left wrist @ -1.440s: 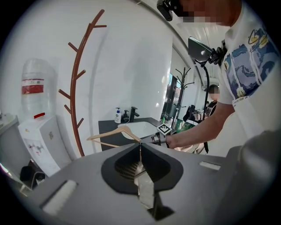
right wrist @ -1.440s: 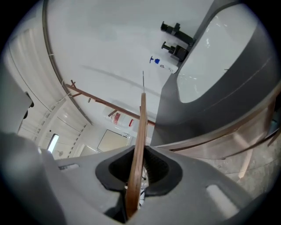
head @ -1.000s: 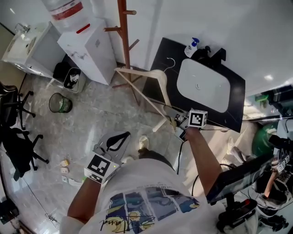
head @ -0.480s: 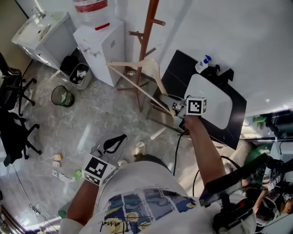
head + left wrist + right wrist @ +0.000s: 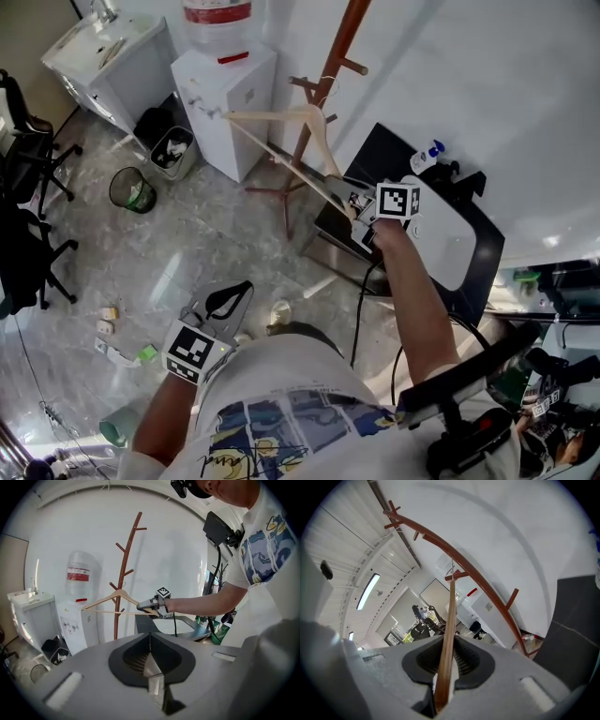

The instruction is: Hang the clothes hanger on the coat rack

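A pale wooden clothes hanger (image 5: 281,127) with a wire hook hangs in the air close beside the reddish-brown coat rack (image 5: 323,89). My right gripper (image 5: 352,208) is shut on one end of the hanger's arm. In the right gripper view the wooden arm (image 5: 448,634) runs up from between the jaws of my right gripper (image 5: 443,686), and its hook sits near a peg of the rack (image 5: 454,555). The left gripper view shows the hanger (image 5: 117,597) level in front of the rack (image 5: 123,573). My left gripper (image 5: 246,286) hangs low at the person's side, shut and holding nothing.
A white water dispenser (image 5: 230,84) stands just left of the rack's base. A black table (image 5: 478,202) with a white basin and a spray bottle (image 5: 427,155) is on the right. A green bin (image 5: 129,189) and office chairs (image 5: 28,234) stand on the tiled floor at the left.
My right gripper has carried the hanger up and in toward the coat rack, rolling it more level. My left gripper has drifted a little; both stay shut.
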Demonstrator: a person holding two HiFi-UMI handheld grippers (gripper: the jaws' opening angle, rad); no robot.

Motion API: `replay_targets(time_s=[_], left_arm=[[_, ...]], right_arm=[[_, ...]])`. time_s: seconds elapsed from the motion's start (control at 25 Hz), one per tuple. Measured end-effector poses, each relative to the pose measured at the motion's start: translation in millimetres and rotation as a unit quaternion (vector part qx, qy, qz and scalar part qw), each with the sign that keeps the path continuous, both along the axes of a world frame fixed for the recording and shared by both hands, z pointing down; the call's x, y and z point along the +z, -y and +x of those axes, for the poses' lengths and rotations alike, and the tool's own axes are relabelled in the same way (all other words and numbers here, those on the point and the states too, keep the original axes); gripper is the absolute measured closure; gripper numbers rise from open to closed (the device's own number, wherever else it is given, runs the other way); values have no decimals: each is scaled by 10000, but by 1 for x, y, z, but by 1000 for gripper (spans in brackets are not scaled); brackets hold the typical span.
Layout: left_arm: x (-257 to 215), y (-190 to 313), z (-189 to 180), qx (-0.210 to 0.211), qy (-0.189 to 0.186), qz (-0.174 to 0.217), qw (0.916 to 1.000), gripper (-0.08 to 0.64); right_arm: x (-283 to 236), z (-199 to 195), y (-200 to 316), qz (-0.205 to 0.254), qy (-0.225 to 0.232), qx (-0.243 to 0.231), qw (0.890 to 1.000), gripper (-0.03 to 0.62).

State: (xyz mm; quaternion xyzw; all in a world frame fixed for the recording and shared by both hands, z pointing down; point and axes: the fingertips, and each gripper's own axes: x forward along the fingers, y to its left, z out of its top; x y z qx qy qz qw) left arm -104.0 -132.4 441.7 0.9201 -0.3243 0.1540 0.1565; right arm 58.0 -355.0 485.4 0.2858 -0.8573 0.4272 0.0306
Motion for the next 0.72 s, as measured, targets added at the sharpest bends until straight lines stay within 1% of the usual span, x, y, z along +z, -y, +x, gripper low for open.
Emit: replay_targets(time_s=[0.12, 0.28, 0.48, 0.72], left_arm=[[2, 1, 0, -34, 41, -124, 9999, 552], [0, 4, 1, -115, 18, -171, 9998, 554], [-2, 3, -1, -244, 4, -233, 9994, 555], [-4, 5, -3, -307, 25, -302, 9991, 555]], right_arm=[[7, -3, 12, -18, -204, -37, 9998, 545], [24, -6, 26, -103, -461, -37, 9989, 545], [43, -8, 34, -140, -652, -7, 9978, 543], [56, -4, 45, 64, -830, 124, 9964, 543]])
